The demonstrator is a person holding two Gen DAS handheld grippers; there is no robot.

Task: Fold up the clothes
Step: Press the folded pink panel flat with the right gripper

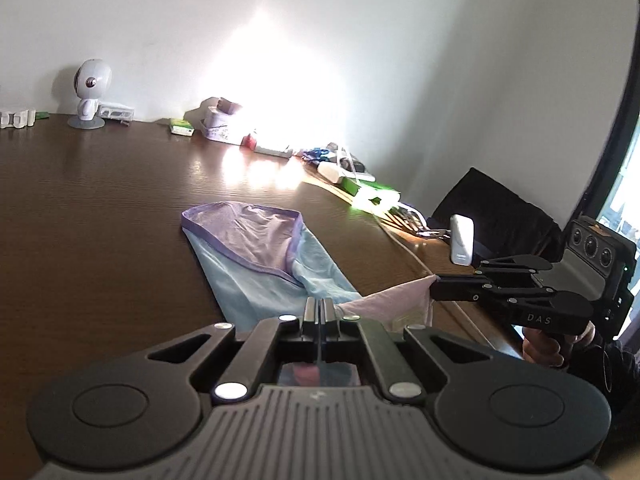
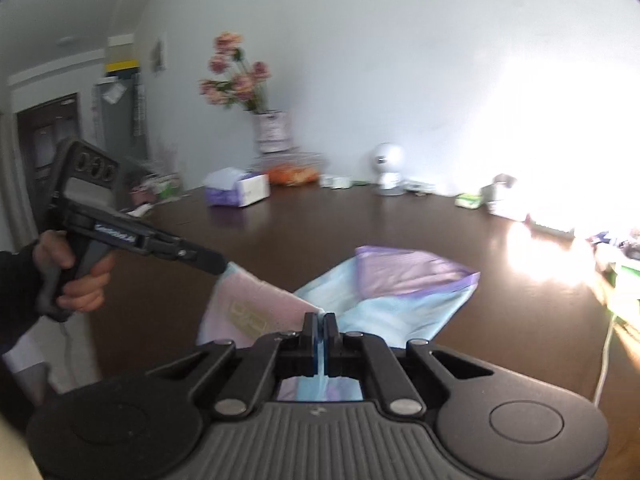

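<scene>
— How does the left gripper (image 1: 320,308) stand?
— Jaws pressed together on cloth, held low at the near side; a hand (image 2: 76,276) grips its handle.
— And the right gripper (image 2: 320,324)?
— Also clamped tight on cloth, to the right of the other, a hand (image 1: 544,348) under its handle.

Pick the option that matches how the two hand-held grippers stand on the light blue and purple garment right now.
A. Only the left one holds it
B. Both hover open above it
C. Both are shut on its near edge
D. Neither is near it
C: the left hand-held gripper and the right hand-held gripper each pinch the near edge of the garment, lifting it off the table.
</scene>
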